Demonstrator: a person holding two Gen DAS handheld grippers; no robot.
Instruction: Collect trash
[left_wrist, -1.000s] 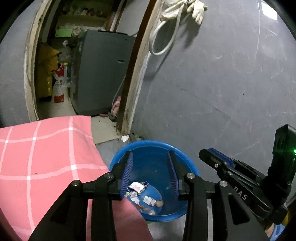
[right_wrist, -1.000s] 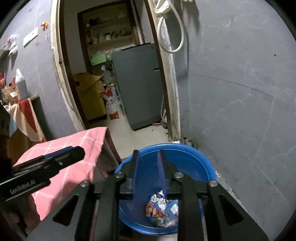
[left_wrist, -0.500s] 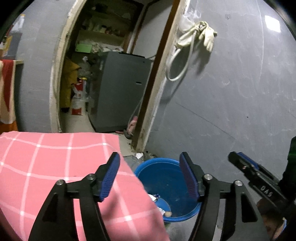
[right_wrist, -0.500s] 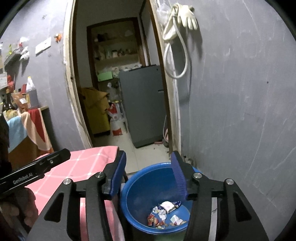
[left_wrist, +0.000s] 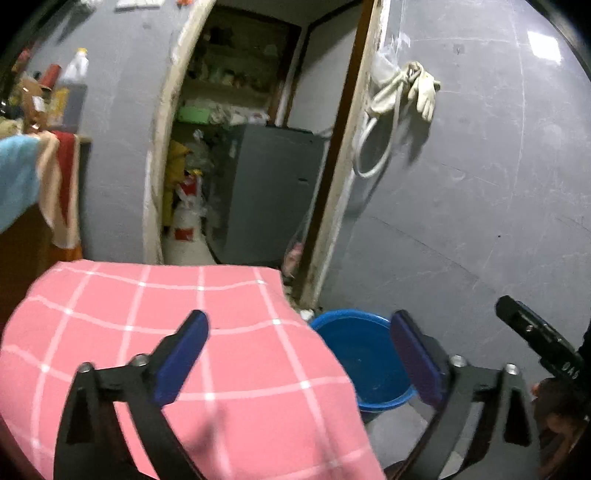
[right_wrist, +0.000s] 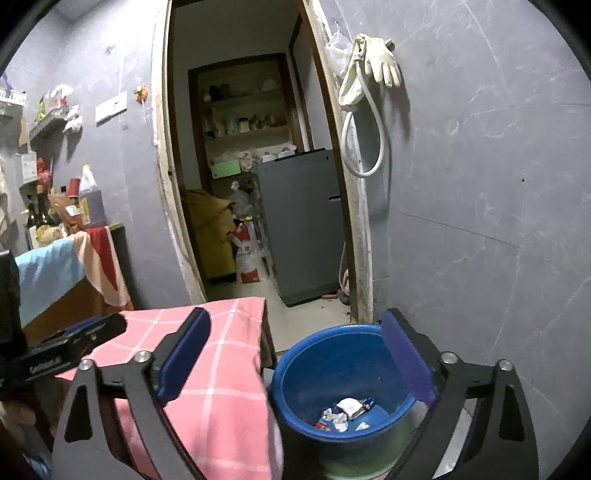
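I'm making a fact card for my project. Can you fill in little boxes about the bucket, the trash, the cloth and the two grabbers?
bucket: blue bucket on the floor by the grey wall, beside the table
trash: crumpled wrappers lying in the bucket's bottom
cloth: pink checked cloth draped over the table
left gripper: jaws opening, nothing between them
right gripper: jaws opening, nothing between them, above the bucket
on the wall: white gloves and a hose hanging
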